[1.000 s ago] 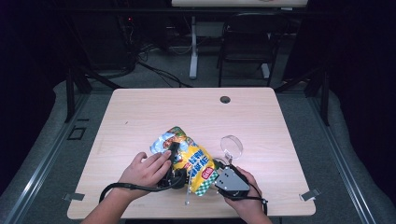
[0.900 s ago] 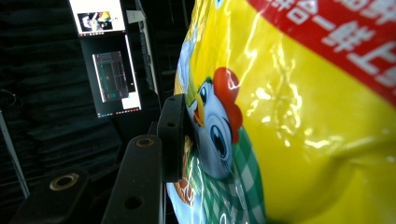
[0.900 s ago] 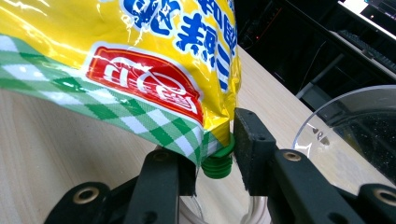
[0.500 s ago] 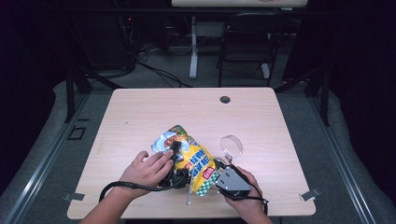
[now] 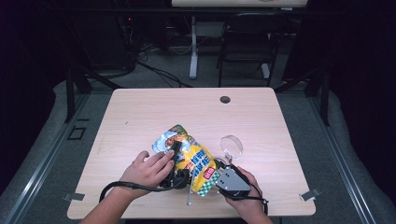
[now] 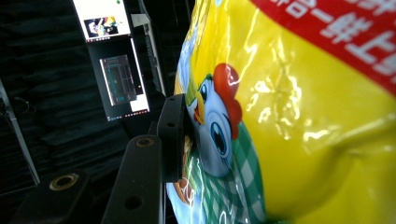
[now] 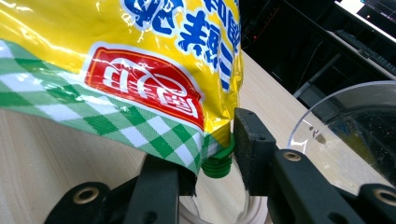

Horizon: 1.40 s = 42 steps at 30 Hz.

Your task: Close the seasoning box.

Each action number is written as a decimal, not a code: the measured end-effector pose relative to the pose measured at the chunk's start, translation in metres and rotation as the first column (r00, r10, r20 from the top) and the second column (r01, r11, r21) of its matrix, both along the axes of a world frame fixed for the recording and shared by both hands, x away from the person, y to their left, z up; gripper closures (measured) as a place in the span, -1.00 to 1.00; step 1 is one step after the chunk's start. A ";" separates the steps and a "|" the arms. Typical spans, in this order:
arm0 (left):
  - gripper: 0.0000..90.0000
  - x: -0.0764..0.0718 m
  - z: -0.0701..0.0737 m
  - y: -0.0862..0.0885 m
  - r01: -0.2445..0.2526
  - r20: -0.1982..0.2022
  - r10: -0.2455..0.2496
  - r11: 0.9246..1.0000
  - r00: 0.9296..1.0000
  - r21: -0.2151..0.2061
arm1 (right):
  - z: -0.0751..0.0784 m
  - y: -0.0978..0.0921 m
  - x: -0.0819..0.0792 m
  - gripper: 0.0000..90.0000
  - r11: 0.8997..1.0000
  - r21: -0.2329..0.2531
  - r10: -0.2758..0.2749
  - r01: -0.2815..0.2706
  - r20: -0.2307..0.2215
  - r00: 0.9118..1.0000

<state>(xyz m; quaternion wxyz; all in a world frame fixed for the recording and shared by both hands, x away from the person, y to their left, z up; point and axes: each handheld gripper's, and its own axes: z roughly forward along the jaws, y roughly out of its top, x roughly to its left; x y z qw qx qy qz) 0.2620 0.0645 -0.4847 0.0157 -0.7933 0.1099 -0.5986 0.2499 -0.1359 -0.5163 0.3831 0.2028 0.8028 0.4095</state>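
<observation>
1. Jaws first: the right hand-held gripper (image 5: 223,171) sits at the near edge of the surface (image 5: 140,112), its grey plate on top, and its two black jaws are closed around the lower corner of the yellow snack bag (image 5: 189,156).
2. In the right gripper view that hand-held gripper (image 7: 212,144) pinches the bag's (image 7: 140,56) green-checked edge, with a small green plastic cap (image 7: 217,163) sitting between the jaws just below the bag's corner.
3. The left hand-held gripper (image 5: 173,154) lies under the person's left hand (image 5: 149,169), reaching into the bag from its left side; a black cable (image 5: 126,186) loops back from it toward the near edge.
4. In the left gripper view one black jaw presses flat against the bag (image 6: 299,116), right beside the printed cartoon chicken (image 6: 217,121); the other jaw is hidden behind the bag, so I cannot tell whether this hand-held gripper is clamped or merely resting against it.
5. The bag itself is held between the two hand-held grippers, near the front middle of the surface, glossy and crumpled.
6. Just to the right of the bag stands a clear round container (image 5: 232,145), close to the right hand-held gripper; the same clear rim (image 7: 327,121) shows in the right gripper view.
7. Farther back, a small dark hole (image 5: 225,99) sits in the surface, well apart from everything else.
</observation>
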 end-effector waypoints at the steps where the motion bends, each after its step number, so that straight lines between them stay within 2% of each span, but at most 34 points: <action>1: 0.43 0.000 0.000 0.000 0.001 0.000 -0.001 1.000 1.000 -0.004 | 0.000 0.000 0.000 0.58 1.000 0.000 -0.001 0.001 -0.001 1.000; 6: 0.43 -0.001 0.001 -0.001 0.002 0.002 -0.002 1.000 1.000 0.007 | 0.000 -0.001 0.000 0.58 1.000 0.004 -0.004 0.004 -0.004 1.000; 7: 0.43 -0.002 0.002 -0.002 0.007 0.015 -0.007 1.000 1.000 0.016 | 0.000 -0.001 0.000 0.58 1.000 0.004 -0.004 0.004 -0.004 1.000; 13: 0.43 -0.002 0.003 -0.003 0.009 0.015 -0.009 1.000 1.000 0.010 | 0.000 -0.002 0.001 0.58 1.000 0.014 -0.010 0.010 -0.007 1.000; 23: 0.43 -0.002 0.005 -0.004 0.011 0.016 -0.012 0.999 1.000 0.037 | 0.000 -0.002 0.001 0.58 1.000 0.014 -0.008 0.008 -0.013 1.000; 42: 0.43 -0.003 0.009 -0.007 0.021 0.037 -0.022 0.999 0.999 0.045 | 0.001 -0.004 0.002 0.58 1.000 0.024 -0.018 0.018 -0.008 1.000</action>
